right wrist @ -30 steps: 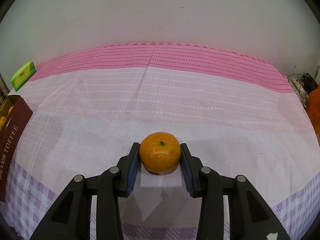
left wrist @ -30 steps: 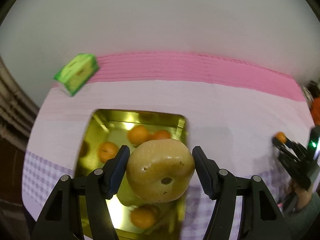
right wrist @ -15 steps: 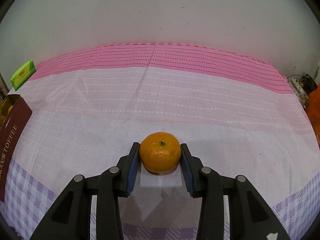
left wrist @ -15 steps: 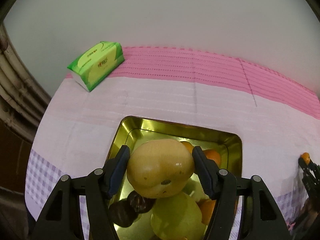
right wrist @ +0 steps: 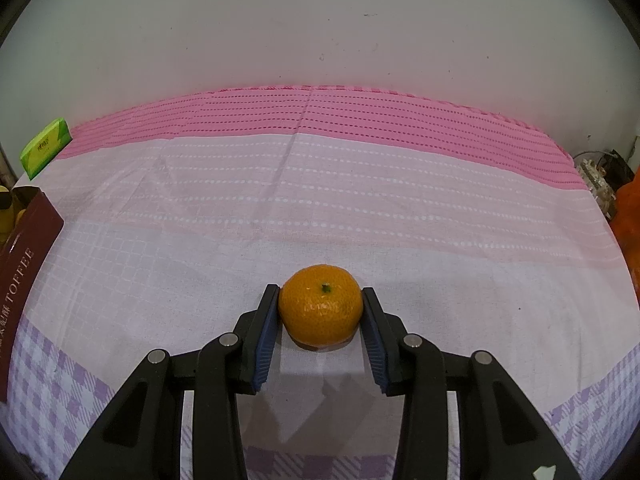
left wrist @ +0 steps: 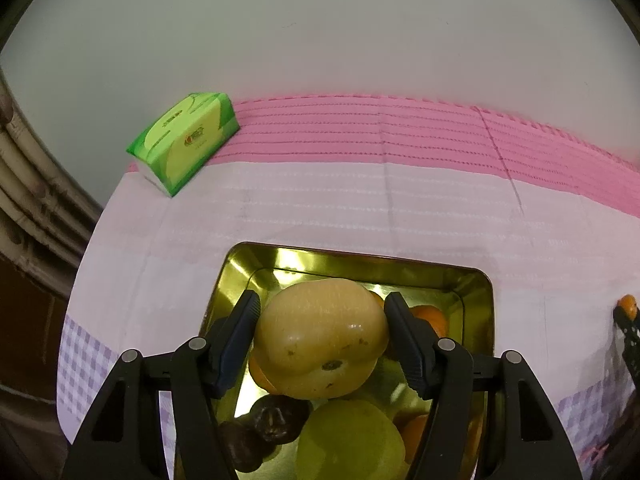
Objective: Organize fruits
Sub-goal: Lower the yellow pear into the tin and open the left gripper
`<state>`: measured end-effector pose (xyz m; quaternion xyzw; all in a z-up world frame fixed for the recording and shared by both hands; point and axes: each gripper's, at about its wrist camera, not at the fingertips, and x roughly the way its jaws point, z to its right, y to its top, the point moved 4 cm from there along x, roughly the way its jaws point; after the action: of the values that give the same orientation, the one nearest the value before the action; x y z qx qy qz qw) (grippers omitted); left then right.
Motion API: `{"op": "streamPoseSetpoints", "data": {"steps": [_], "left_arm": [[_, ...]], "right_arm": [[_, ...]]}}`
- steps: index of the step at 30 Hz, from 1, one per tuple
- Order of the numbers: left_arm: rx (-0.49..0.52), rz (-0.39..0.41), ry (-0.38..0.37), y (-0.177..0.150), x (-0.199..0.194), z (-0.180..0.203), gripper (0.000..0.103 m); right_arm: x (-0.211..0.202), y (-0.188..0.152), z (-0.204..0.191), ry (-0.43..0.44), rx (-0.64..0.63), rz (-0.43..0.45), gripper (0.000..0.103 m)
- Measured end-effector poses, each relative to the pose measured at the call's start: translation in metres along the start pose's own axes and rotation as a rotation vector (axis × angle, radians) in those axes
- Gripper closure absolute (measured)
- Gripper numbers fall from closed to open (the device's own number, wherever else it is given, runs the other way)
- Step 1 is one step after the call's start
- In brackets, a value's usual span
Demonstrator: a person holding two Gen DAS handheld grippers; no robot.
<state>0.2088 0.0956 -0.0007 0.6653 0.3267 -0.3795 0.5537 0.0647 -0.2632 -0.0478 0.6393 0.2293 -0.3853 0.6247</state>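
Note:
My left gripper (left wrist: 322, 320) is shut on a yellow pear (left wrist: 322, 340) and holds it inside the mouth of a gold tin (left wrist: 360, 260). Below the pear lie a green fruit (left wrist: 352, 440), dark round fruits (left wrist: 272, 420) and several tangerines (left wrist: 430, 316). In the right wrist view my right gripper (right wrist: 320, 312) is shut on a tangerine (right wrist: 321, 304) that rests on the tablecloth (right wrist: 320, 208). The tin's brown side (right wrist: 20, 276), printed TOFFEE, shows at the far left of that view. The right gripper with its tangerine (left wrist: 627, 306) also appears at the right edge of the left wrist view.
A green tissue pack (left wrist: 184, 140) lies at the back left near the wall. Orange plastic (right wrist: 630, 216) and small clutter (right wrist: 596, 176) sit at the table's right end. The pink and purple checked cloth covers the table.
The left gripper has carried the pear forward and down over the tin, so the tin and the tissue pack look larger and nearer. The right gripper and its tangerine have stayed still.

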Motion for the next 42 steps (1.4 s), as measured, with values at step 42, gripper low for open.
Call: {"op": "streamPoseSetpoints", "data": {"steps": [42], "left_arm": [[0.025,0.094,0.037,-0.018,-0.038,0.012,0.029]], "right_arm": [[0.001,-0.001,0.004,0.007,0.006,-0.002,0.063]]}}
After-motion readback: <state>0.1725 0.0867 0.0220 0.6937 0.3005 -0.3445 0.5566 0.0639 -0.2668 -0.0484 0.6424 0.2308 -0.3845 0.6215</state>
